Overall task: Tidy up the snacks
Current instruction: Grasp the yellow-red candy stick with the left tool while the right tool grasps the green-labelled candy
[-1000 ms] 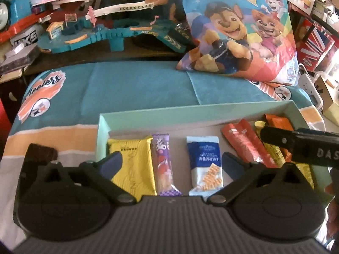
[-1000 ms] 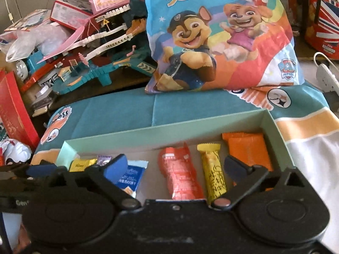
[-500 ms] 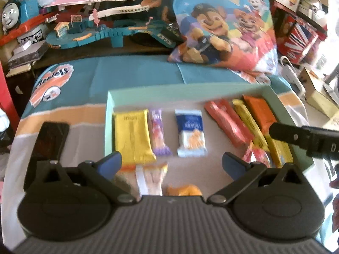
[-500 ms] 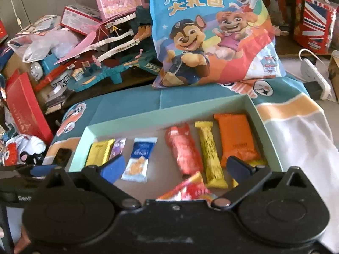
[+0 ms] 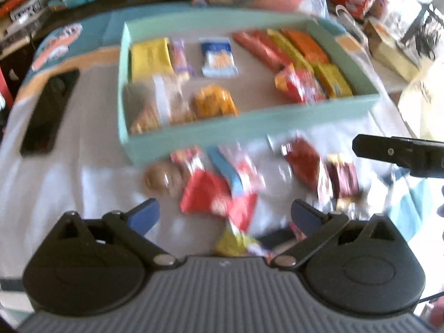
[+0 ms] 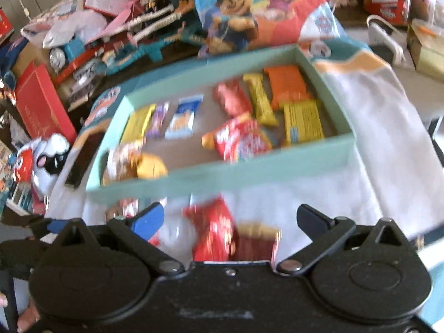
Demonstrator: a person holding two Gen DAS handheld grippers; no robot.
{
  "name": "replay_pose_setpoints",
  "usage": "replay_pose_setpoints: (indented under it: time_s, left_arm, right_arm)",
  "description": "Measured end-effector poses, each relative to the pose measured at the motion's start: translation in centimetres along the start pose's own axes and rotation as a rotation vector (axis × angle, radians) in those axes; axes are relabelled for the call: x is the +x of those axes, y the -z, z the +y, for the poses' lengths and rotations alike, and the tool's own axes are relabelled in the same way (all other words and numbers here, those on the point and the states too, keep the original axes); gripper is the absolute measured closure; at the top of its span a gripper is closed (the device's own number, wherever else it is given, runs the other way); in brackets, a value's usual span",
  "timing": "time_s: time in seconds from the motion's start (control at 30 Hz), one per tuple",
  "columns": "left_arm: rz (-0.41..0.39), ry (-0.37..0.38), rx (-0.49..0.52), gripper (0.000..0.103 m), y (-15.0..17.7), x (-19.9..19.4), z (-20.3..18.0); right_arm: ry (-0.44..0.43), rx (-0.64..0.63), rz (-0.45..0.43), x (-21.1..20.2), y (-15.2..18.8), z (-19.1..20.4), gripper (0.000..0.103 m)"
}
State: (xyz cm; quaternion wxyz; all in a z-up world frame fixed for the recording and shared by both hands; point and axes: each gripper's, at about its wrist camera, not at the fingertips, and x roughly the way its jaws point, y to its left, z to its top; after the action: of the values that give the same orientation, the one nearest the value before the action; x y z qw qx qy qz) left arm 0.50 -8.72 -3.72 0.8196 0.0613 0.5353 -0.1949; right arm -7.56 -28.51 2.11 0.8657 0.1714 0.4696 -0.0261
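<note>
We see both frames smeared by motion blur, so small print is unreadable.

The left gripper (image 5: 224, 213) hangs with its fingers spread wide and nothing between them; its blue-tipped finger (image 5: 144, 215) is clear of the wrappers below. The right gripper (image 6: 231, 218) is likewise spread wide and holds nothing, hovering above a red crinkled packet (image 6: 213, 234) and a dark red packet (image 6: 258, 242) just right of it.

Largest is the white cloth (image 6: 388, 144), soft and creased, with teal and orange bands at its far edge. On it sits the pale green cardboard box (image 5: 249, 126), rectangular and shallow, with a brown floor. In its far row lie a yellow bar (image 5: 149, 58), a narrow purple stick (image 5: 180, 57), a small blue-and-white sachet (image 5: 219, 57), red sticks (image 5: 258, 48), a yellow stick (image 6: 259, 100) and a flat orange pack (image 5: 305, 43). Nearer we find a puffy red bag (image 6: 238, 138), a flat yellow pack (image 6: 302, 120), an orange crumpled packet (image 5: 215, 102) and a clear pastry wrapper (image 5: 163, 102).

Loose snacks lie on the cloth just near of the box: a round brown pastry (image 5: 162, 179), a red foil packet (image 5: 205, 194) and another red packet (image 5: 302, 161).

A large glossy cartoon-dog snack bag (image 6: 258, 11) stands beyond the box. A flat black phone (image 5: 50, 113) lies left of it.
</note>
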Motion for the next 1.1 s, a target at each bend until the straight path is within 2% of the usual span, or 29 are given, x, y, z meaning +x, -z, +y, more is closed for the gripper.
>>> replay_pose_setpoints:
  time_s: [0.17, 0.23, 0.33, 0.4, 0.57, 0.7, 0.73, 0.8, 0.9, 1.1]
  left_arm:
    - [0.038, -0.028, 0.042, 0.000, 2.1, 1.3, -1.0]
    - [0.042, -0.062, 0.070, 0.000, 2.7, 1.7, -1.1]
    - [0.060, -0.091, 0.066, 0.000, 3.7, 2.3, 0.0]
    - [0.073, -0.088, 0.031, 0.000, 4.1, 2.5, 1.0]
    - [0.068, -0.099, -0.017, 0.000, 4.7, 2.0, 2.8]
    - [0.065, -0.102, 0.002, 0.000, 4.9, 1.9, 2.8]
    - [0.065, -0.103, 0.012, 0.000, 4.8, 1.9, 2.5]
    - [0.063, -0.102, 0.033, 0.000, 4.7, 2.1, 1.9]
    - [0.046, -0.119, 0.048, 0.003, 4.8, 2.1, 1.6]
    - [0.039, -0.150, -0.017, 0.003, 4.4, 2.3, 3.1]
  right_arm:
    - [0.002, 0.015, 0.046, -0.5, 3.3, 0.0, 0.002]
    - [0.000, 0.009, 0.063, -0.7, 4.2, -0.1, 0.016]
    - [-0.010, 0.000, 0.090, -1.2, 5.3, -0.3, 0.029]
    - [-0.017, -0.005, 0.120, -1.3, 5.8, -0.4, 0.034]
    - [0.001, 0.023, 0.152, -1.5, 7.2, -0.9, 0.034]
    - [-0.027, 0.010, 0.178, -1.2, 7.7, -0.4, 0.034]
    - [-0.034, 0.005, 0.185, -0.9, 7.9, -0.2, 0.038]
    - [-0.020, -0.026, 0.179, -0.2, 8.2, 0.5, 0.048]
    - [-0.007, -0.062, 0.135, 0.2, 8.0, 0.9, 0.055]
    - [0.016, -0.011, 0.079, 1.0, 6.5, 0.0, 0.057]
